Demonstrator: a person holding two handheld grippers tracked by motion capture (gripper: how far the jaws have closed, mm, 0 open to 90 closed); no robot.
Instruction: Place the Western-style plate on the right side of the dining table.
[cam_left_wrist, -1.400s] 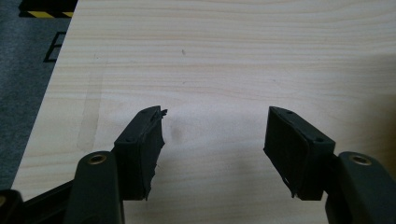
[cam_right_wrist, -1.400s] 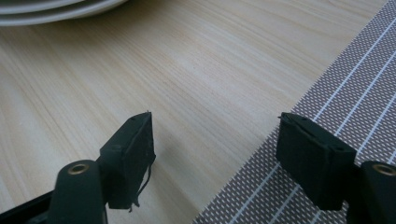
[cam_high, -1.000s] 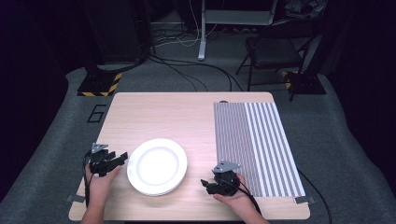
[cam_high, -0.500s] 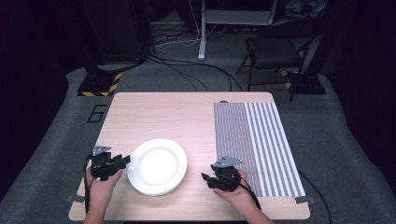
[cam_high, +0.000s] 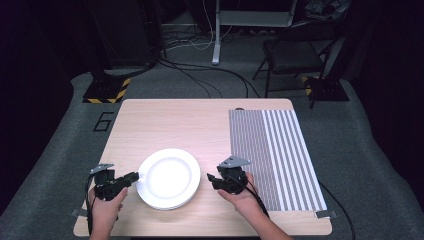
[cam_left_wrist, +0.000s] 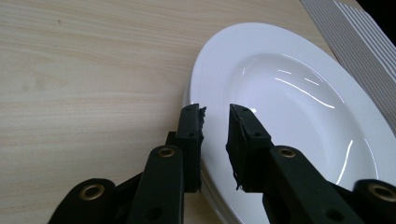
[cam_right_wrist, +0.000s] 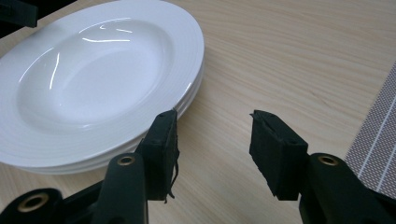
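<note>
A stack of white deep plates (cam_high: 169, 178) sits on the wooden table (cam_high: 175, 122) near its front edge. My left gripper (cam_high: 135, 175) is at the stack's left rim. In the left gripper view its jaws (cam_left_wrist: 217, 116) stand a narrow gap apart over the rim of the top plate (cam_left_wrist: 289, 107), with nothing clamped between them. My right gripper (cam_high: 209, 178) sits low beside the stack's right edge. Its jaws (cam_right_wrist: 215, 122) are wide open over bare wood, the left one close to the plates (cam_right_wrist: 88, 79).
A grey-and-white striped placemat (cam_high: 275, 155) covers the table's right part, just right of my right hand. A chair, stands and cables are on the floor beyond the far edge. The far half of the table is bare wood.
My left gripper has moved right until its tips reach the plate rim. My right gripper has edged left toward the stack. The plates have not moved.
</note>
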